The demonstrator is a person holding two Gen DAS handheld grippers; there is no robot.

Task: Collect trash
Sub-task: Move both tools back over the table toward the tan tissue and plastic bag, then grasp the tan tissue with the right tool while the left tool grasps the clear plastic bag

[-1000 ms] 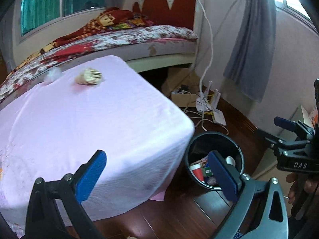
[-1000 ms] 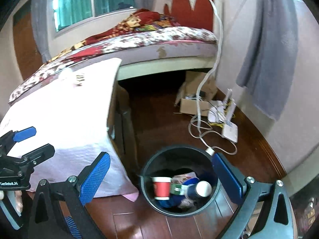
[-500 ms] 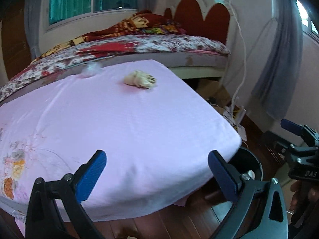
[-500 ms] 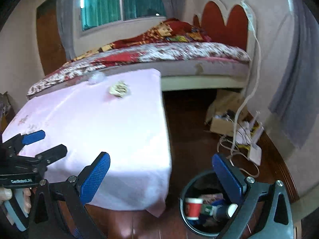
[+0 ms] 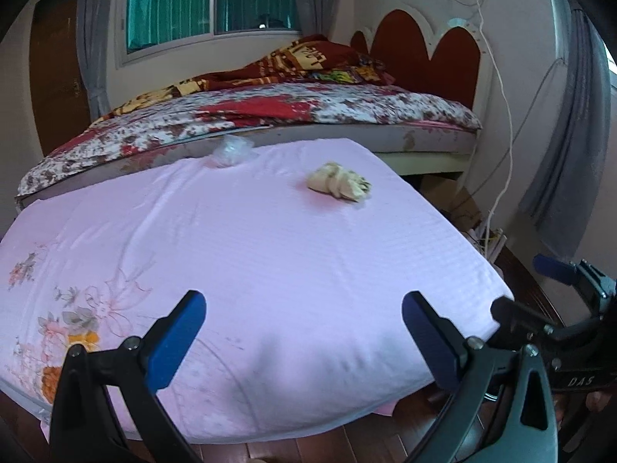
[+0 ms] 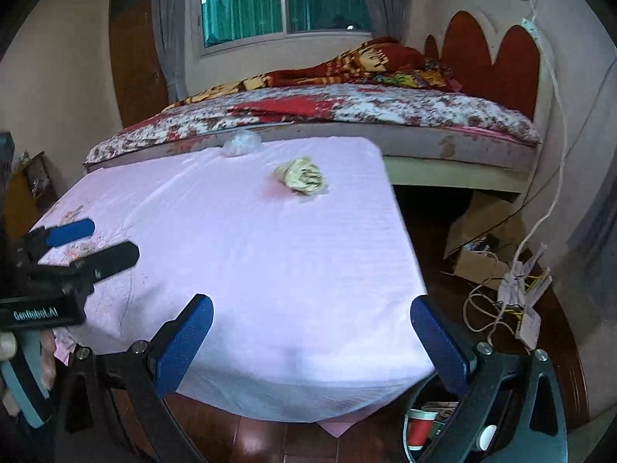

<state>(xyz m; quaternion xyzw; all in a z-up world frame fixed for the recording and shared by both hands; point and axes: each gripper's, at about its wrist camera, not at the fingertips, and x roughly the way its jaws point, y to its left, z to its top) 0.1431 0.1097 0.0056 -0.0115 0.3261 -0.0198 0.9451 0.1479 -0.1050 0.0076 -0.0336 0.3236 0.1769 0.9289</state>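
Observation:
A crumpled yellowish paper wad (image 5: 340, 187) (image 6: 302, 175) lies on the far right part of the pink-clothed table (image 5: 270, 270) (image 6: 250, 270). A clear crumpled plastic scrap (image 5: 231, 151) (image 6: 242, 142) sits at the table's far edge. My left gripper (image 5: 302, 332) is open and empty over the near table edge. My right gripper (image 6: 312, 333) is open and empty too, at the table's near right corner. Each gripper shows in the other's view: the right one (image 5: 540, 301), the left one (image 6: 85, 243). The black trash bin (image 6: 428, 432), holding a red cup, peeks out below the right gripper.
A bed (image 5: 270, 115) with a floral cover runs behind the table. On the wooden floor to the right lie a cardboard box (image 6: 482, 247), white cables and a power strip (image 6: 520, 301). A grey curtain (image 5: 570, 135) hangs at the right wall.
Both grippers have risen and swung left from the bin toward the table top. The bin has dropped almost out of view; the paper wad is now ahead of both.

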